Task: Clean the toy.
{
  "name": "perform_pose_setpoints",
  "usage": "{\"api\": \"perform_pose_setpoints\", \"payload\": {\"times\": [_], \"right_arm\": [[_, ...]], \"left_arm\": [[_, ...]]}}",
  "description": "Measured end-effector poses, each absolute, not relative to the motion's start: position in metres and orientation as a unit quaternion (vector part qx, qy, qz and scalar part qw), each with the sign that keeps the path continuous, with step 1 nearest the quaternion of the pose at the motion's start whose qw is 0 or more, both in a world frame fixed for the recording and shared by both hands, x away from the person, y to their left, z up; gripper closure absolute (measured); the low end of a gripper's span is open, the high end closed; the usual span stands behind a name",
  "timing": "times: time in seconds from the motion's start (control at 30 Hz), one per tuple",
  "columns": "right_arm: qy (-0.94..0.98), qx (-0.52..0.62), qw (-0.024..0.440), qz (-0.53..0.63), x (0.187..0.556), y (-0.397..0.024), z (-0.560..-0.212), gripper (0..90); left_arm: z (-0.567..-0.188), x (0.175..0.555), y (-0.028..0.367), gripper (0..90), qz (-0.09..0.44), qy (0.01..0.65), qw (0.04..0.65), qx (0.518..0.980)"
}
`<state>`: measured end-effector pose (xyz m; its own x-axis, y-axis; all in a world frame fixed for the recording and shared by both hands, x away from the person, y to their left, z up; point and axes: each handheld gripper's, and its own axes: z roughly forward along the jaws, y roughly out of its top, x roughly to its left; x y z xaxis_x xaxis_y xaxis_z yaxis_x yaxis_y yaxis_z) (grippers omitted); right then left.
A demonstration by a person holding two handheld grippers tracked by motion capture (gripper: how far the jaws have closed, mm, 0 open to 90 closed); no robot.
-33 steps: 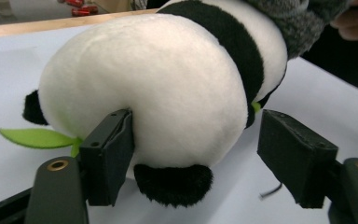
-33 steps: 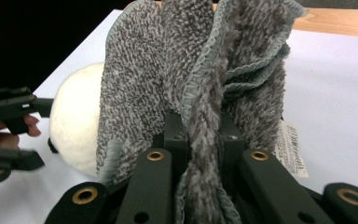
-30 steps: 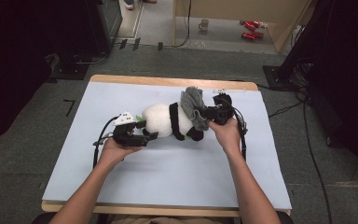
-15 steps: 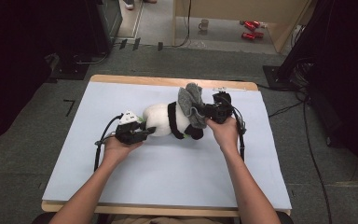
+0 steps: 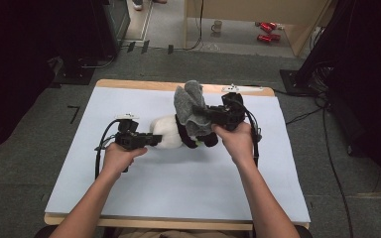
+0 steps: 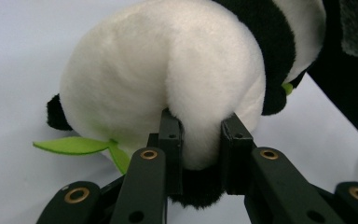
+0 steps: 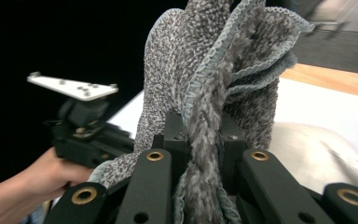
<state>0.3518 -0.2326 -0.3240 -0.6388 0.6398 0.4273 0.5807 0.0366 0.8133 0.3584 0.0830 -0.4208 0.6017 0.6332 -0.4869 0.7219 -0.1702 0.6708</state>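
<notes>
A black-and-white panda plush (image 5: 166,133) lies on the pale mat, its white rump (image 6: 168,79) facing the left gripper view. My left gripper (image 5: 151,140) has just been closing its jaws, and its pads (image 6: 171,140) now pinch a fold of the white fur. A green felt leaf (image 6: 70,145) sticks out beside the plush. My right gripper (image 5: 203,115) is shut on a grey terry cloth (image 5: 188,101), held up over the panda's head end. In the right gripper view the bunched cloth (image 7: 214,60) rises between the jaws, with the other gripper (image 7: 81,126) off to the left.
The pale mat (image 5: 178,183) covers a wooden table (image 5: 129,84) with a thin edge showing at the back. Cables trail from both grippers. On the floor beyond stand a mug (image 5: 218,26), red items (image 5: 268,26) and dark equipment on both sides.
The left jaws went from wide open to pinching the panda's rump. The right gripper carried the grey cloth upward, and both hands rose a little.
</notes>
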Motion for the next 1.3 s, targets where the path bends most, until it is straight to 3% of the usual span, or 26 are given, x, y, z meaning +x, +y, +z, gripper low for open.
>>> {"api": "perform_pose_setpoints", "payload": {"times": [0.2,0.37,0.6,0.7,1.3], "right_arm": [[0.734,0.387,-0.023,0.557,0.339,-0.202,-0.325,79.7],[0.759,0.390,-0.057,0.518,0.343,-0.172,-0.359,79.7],[0.792,0.414,-0.008,0.448,0.355,-0.165,-0.397,79.8],[0.794,0.419,0.017,0.440,0.358,-0.173,-0.395,80.0],[0.742,0.478,0.026,0.470,0.373,-0.244,-0.375,80.4]], "left_arm": [[-0.414,0.352,0.083,74.4,-0.055,0.457,0.462,0.758],[-0.420,0.356,0.082,73.5,-0.051,0.464,0.469,0.750],[-0.429,0.360,0.080,72.5,-0.032,0.464,0.456,0.759],[-0.429,0.361,0.081,72.4,-0.034,0.462,0.459,0.758],[-0.430,0.371,0.084,71.8,-0.022,0.459,0.464,0.757]]}}
